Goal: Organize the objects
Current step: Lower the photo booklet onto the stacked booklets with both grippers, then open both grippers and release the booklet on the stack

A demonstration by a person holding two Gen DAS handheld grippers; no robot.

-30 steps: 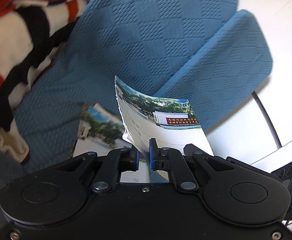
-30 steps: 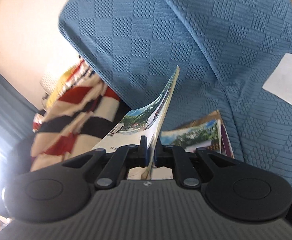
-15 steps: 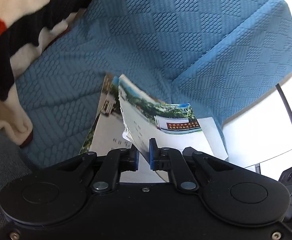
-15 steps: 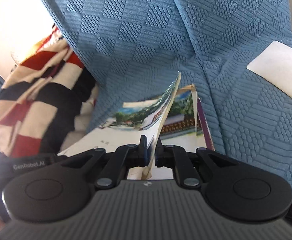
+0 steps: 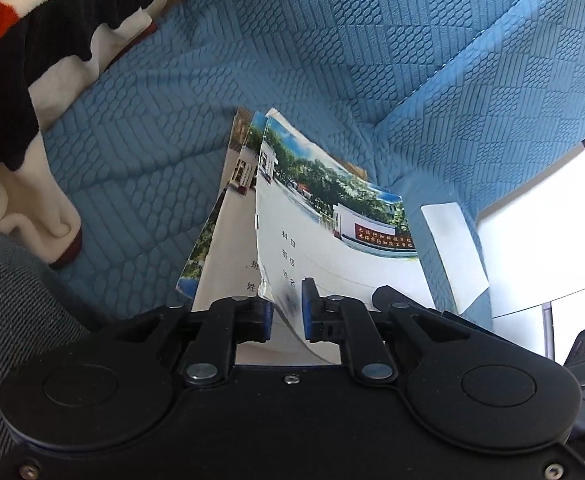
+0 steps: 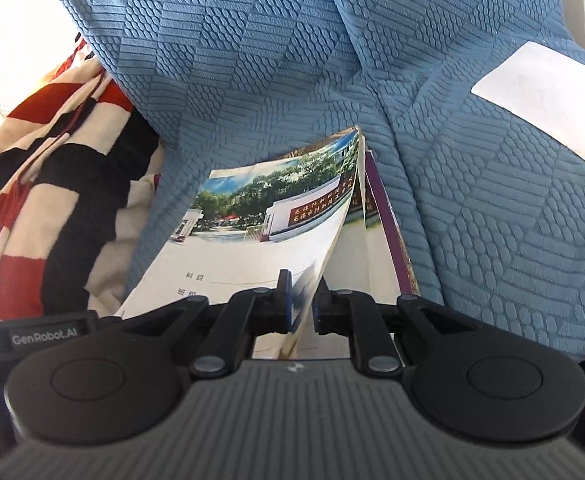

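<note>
Two grippers: the left gripper (image 5: 285, 306) and right gripper (image 6: 301, 300) each straddle a near corner of the top booklet (image 5: 324, 220); their jaws have just been opening.
Grip state: released on both sides; the cover still runs between the pads, but gaps show and nothing presses it.
Booklet position: it lies on the stack of booklets (image 6: 376, 248) on the blue sofa cover (image 5: 292, 60), bowed up at the near edge, not yet flat.
Stack alignment: rough only; lower covers peek out at the left in the left wrist view.
Risk one: pulling back with the page between the pads may drag the booklet off.
Risk two: the soft, sloping cushion could let the pile slide toward the striped blanket (image 6: 52, 184).
</note>
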